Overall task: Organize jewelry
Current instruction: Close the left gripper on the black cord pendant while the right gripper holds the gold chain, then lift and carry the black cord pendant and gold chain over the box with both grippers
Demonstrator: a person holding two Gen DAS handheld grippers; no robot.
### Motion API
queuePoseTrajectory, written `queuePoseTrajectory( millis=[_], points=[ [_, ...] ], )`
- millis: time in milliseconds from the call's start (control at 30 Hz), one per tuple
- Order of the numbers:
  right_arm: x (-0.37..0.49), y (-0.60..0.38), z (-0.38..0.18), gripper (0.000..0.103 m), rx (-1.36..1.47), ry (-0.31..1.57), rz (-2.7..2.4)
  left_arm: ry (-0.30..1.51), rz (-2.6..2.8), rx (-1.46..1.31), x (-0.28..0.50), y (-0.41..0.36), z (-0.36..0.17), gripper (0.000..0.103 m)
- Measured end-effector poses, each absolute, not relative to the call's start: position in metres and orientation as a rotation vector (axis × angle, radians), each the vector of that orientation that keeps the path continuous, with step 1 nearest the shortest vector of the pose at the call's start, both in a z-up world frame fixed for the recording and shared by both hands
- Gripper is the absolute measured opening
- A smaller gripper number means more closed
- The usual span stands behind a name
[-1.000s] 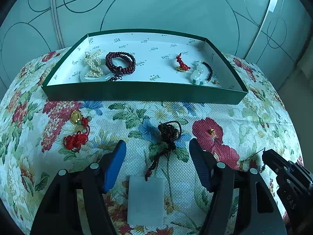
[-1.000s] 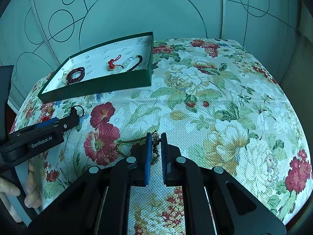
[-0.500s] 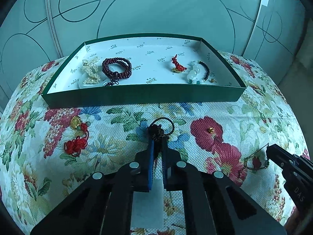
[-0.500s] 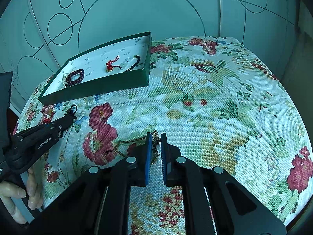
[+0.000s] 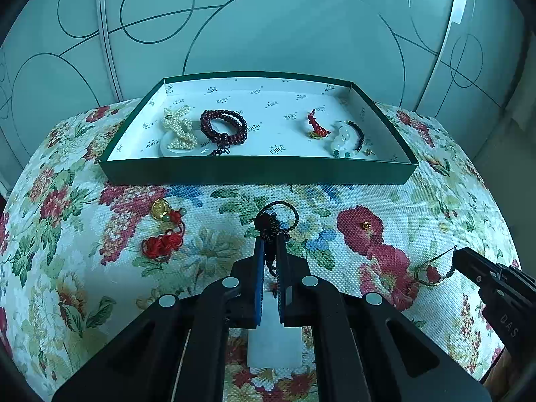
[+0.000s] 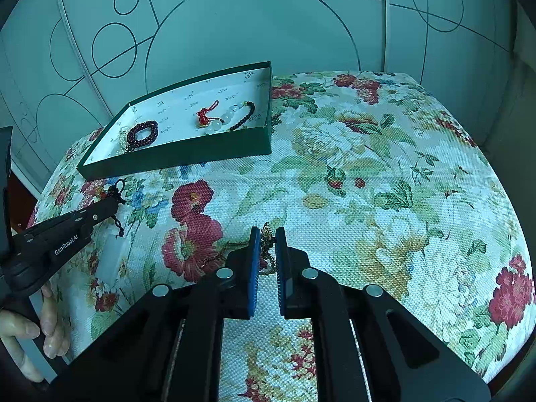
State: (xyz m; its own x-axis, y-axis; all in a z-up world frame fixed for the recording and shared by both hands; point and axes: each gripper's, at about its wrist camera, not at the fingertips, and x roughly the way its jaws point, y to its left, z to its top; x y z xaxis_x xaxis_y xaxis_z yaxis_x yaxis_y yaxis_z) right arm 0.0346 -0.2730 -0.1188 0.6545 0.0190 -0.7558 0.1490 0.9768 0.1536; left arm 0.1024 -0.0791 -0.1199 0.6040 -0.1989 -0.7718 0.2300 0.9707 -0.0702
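My left gripper (image 5: 270, 246) is shut on the dark braided cord (image 5: 272, 223) of a pendant. Its white stone tablet (image 5: 274, 341) rests on the flowered cloth under the jaws. The right wrist view shows this left gripper (image 6: 114, 202) with the tablet (image 6: 112, 258) below it. My right gripper (image 6: 267, 243) is shut on a thin gold chain (image 6: 267, 234) down on the cloth. It appears in the left wrist view as the right gripper (image 5: 457, 256) with the chain (image 5: 430, 273) trailing left. The green box (image 5: 258, 169) stands beyond.
The box holds a pearl piece (image 5: 179, 129), a dark red bead bracelet (image 5: 223, 126), a red knot charm (image 5: 316, 126) and a white gourd bracelet (image 5: 346, 139). On the cloth lie a gold charm with red knot (image 5: 164, 236) and a small gold stud (image 5: 365, 224). A hand (image 6: 30, 331) grips the left tool.
My left gripper went from wide open to shut on the pendant's dark cord, a little nearer the knot. The right gripper stayed shut on the chain, in place.
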Motion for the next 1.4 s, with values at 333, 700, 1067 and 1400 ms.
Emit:
queuePoseTrajectory(
  millis=[333,700,1067,1400],
  points=[
    [0.027,-0.257,-0.095,0.009,0.18,0.821,-0.061,0.856,-0.243,0.002,0.092,-0.055,-0.103,0.006],
    [0.018,-0.238,-0.073,0.009,0.152,0.785,-0.039,0.815,-0.24,-0.02,0.076,-0.037,-0.079,0.006],
    [0.007,-0.22,-0.055,0.009,0.138,0.756,-0.012,0.783,-0.223,-0.031,0.059,-0.023,-0.059,0.006],
    [0.009,-0.21,-0.04,0.009,0.137,0.728,0.01,0.734,-0.222,-0.039,0.054,-0.012,-0.036,0.006]
  ],
)
